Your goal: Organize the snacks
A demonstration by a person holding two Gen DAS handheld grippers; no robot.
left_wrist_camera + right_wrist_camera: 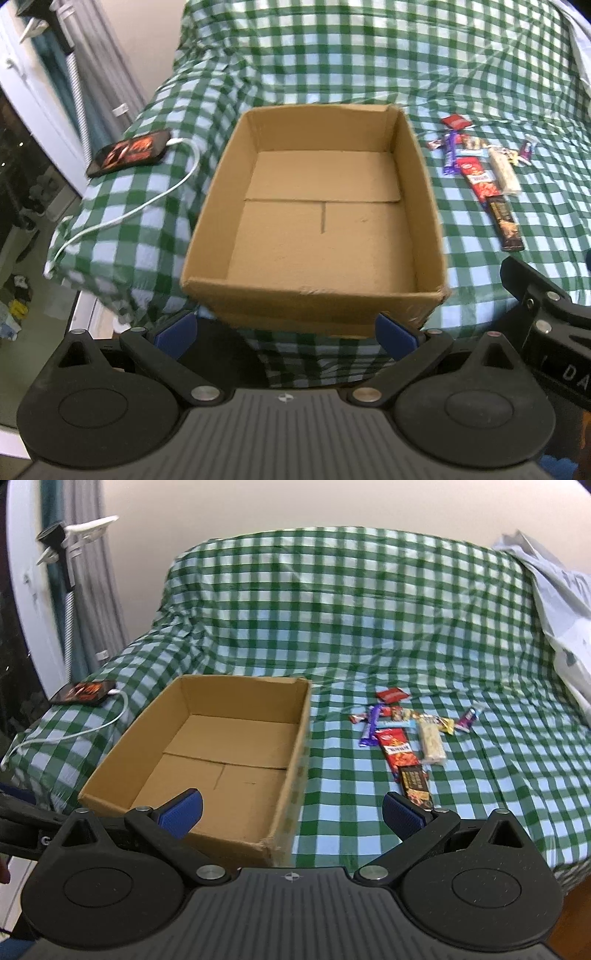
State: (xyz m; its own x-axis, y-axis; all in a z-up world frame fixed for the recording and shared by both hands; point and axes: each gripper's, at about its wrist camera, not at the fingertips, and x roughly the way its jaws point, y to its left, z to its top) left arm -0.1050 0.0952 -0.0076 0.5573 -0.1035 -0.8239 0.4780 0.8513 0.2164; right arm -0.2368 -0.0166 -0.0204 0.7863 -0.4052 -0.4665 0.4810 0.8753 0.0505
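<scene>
Both tongs, left tongs [288,334] and right tongs [291,814], gape wide, gripping nothing; snacks [402,734] lie on the checked bed [351,627] beside an empty cardboard box [295,746].

Left tool [288,336] and right tool [291,812] both spread wide, empty, side by side.

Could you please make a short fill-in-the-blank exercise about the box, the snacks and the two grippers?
1. The cardboard box holds ____ snacks.
2. The snacks lie on the checked cloth to the ____ of the box.
3. The jaws of the left gripper and the right gripper stand ____.
4. A white cable plugs into the ____ left of the box.

Missing words: no; right; open; phone
</scene>
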